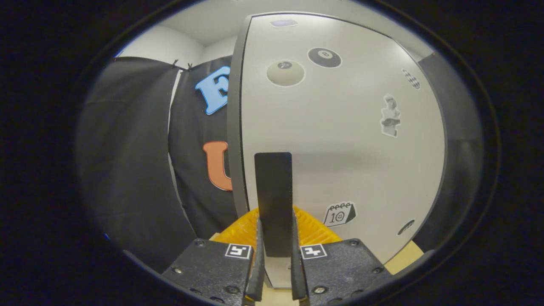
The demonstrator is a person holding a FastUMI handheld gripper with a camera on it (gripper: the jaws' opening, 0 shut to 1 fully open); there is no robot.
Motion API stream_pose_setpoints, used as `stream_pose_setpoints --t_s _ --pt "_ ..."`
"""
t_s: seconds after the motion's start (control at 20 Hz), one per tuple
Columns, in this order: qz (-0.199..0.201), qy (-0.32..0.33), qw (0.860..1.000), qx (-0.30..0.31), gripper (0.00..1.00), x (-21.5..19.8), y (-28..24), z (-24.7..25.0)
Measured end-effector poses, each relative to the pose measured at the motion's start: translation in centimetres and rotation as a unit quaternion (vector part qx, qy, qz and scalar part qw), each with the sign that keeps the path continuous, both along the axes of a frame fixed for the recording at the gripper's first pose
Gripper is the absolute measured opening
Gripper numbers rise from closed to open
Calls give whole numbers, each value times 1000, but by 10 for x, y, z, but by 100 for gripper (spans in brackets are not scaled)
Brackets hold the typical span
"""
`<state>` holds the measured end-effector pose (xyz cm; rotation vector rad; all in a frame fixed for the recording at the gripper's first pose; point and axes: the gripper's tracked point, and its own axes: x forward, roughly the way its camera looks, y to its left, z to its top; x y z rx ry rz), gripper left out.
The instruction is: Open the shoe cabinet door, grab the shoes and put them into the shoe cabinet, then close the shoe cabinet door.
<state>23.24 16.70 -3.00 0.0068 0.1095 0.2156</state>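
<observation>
Gripper (275, 255) sits square to the shoe cabinet door (340, 140). Black upright handle (273, 204) of the door stands between the jaws; its lower end reaches down between the two fingers (258, 272). Jaws narrow, set close on either side of the handle; both fingers look to touch its edges, so the handle reads as clamped.

Door: pale grey panel, dark edge (236, 127) on the left, seen slightly from that side. Stickers on the face: two billiard balls (285, 72) near the top, a small statue figure (390, 115) to the right, a calendar sticker (339, 213) just right of the handle.

Yellow ribbed object (242, 231) low behind the fingers, against the door's foot; cannot tell what it is. Pale tabletop (403, 261) below.
</observation>
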Motion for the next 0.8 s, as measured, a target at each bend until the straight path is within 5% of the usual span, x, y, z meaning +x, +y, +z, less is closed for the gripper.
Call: stream_pose_setpoints --t_s 0.8 --pt "128 4 992 -8 22 -106 -45 13"
